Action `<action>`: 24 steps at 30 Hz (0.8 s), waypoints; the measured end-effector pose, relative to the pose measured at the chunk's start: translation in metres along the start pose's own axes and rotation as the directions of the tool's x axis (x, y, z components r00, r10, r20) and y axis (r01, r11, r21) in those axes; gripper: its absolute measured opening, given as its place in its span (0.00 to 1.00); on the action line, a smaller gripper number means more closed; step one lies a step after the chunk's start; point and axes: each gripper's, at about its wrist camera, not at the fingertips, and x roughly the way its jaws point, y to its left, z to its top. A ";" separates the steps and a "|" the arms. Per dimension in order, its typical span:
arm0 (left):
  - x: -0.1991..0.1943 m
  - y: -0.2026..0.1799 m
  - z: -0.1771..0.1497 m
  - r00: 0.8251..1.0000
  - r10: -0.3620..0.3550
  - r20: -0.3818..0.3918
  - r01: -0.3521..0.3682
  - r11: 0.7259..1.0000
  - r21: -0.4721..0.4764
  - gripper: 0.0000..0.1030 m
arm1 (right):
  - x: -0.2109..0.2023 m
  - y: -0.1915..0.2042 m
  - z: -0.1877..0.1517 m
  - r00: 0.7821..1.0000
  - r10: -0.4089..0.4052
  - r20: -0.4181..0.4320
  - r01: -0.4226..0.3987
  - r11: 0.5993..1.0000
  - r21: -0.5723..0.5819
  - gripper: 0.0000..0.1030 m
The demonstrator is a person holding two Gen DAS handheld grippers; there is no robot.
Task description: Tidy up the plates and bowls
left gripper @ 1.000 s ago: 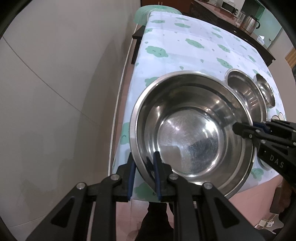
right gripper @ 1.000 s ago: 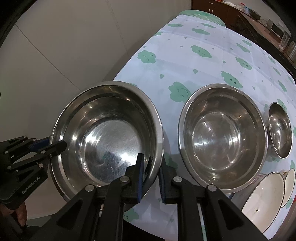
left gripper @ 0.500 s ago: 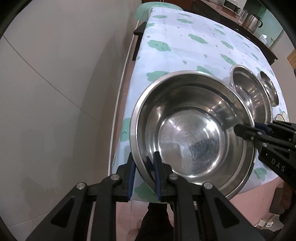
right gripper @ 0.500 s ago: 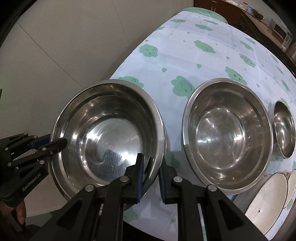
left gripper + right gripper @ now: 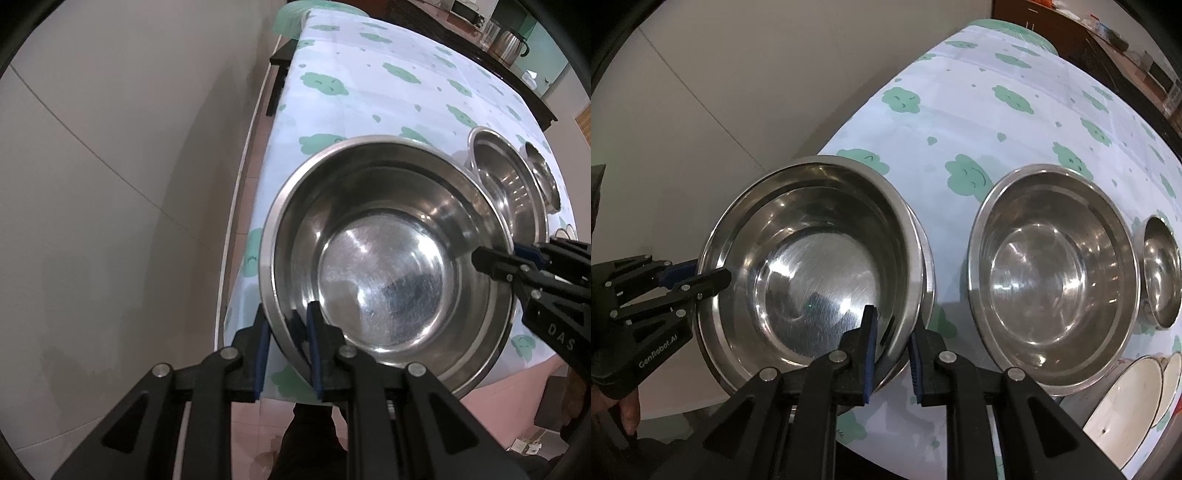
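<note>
Left claw [image 5: 286, 354]: closed on the near rim of the large round stainless-steel bowl [image 5: 384, 273], one blue pad outside the wall, one inside. Right claw [image 5: 891, 354]: clamped on the opposite rim of the same bowl, pads likewise either side of the wall. The bowl hangs between the two claws above the near corner of the counter [image 5: 1015, 122], which carries a white cloth printed with green clouds; whether its base touches the cloth cannot be told. Just beyond the right claw, to its right: a second, medium round steel bowl [image 5: 1049, 280], resting upright on the cloth. Further right: a small steel bowl [image 5: 1161, 273], then two cream round dishes [image 5: 1123, 395] at the counter edge. Far beyond the left claw: a steel kettle [image 5: 508, 42] on a dark sideboard. Risk, as judged: the rim is thin and slick, so uneven lift or a loosened pinch could tip the bowl off the counter edge; lowering off-centre could strike the medium bowl's rim.
</note>
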 end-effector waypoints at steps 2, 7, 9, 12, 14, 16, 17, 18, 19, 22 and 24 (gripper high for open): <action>0.000 -0.001 0.000 1.000 0.003 0.002 -0.003 1.000 0.003 0.17 | 0.000 -0.001 0.000 1.000 0.004 -0.001 -0.004 1.000 0.004 0.18; -0.001 -0.001 0.000 1.000 0.000 0.000 0.000 1.000 -0.005 0.17 | 0.000 0.000 0.000 1.000 0.002 -0.005 -0.002 1.000 -0.010 0.20; -0.001 -0.002 0.000 1.000 0.000 0.000 0.000 1.000 -0.004 0.17 | 0.000 0.000 0.000 1.000 0.004 -0.006 -0.004 1.000 -0.009 0.20; -0.001 -0.001 0.000 1.000 0.000 -0.002 0.000 1.000 -0.006 0.17 | 0.000 0.001 0.000 1.000 0.013 -0.006 -0.013 1.000 0.002 0.20; -0.001 0.000 0.001 1.000 0.000 -0.004 0.000 1.000 -0.006 0.17 | 0.001 0.001 0.000 1.000 0.016 -0.008 -0.016 1.000 0.004 0.20; -0.002 0.000 0.001 1.000 -0.001 -0.006 0.001 1.000 -0.005 0.17 | 0.001 0.001 0.001 1.000 0.022 -0.009 -0.022 1.000 0.003 0.23; -0.002 0.001 0.001 1.000 -0.001 -0.007 0.001 1.000 -0.004 0.17 | 0.001 0.000 0.001 1.000 0.028 -0.009 -0.028 1.000 0.005 0.24; -0.002 0.001 0.001 1.000 -0.002 -0.007 0.002 1.000 -0.003 0.17 | 0.001 0.000 0.001 0.999 0.032 -0.009 -0.032 0.999 0.007 0.27; -0.002 0.002 0.001 1.000 0.000 -0.007 0.000 1.000 -0.004 0.19 | 0.001 0.000 0.001 0.999 0.038 -0.008 -0.038 0.999 0.008 0.31; -0.005 0.002 0.000 1.000 -0.003 0.000 0.003 1.000 -0.001 0.20 | 0.001 0.002 0.002 0.998 0.061 -0.004 -0.061 0.998 0.008 0.42; -0.007 0.002 0.000 1.000 -0.004 0.006 0.004 1.000 -0.002 0.20 | 0.001 0.003 0.002 0.998 0.062 0.004 -0.062 0.998 0.008 0.46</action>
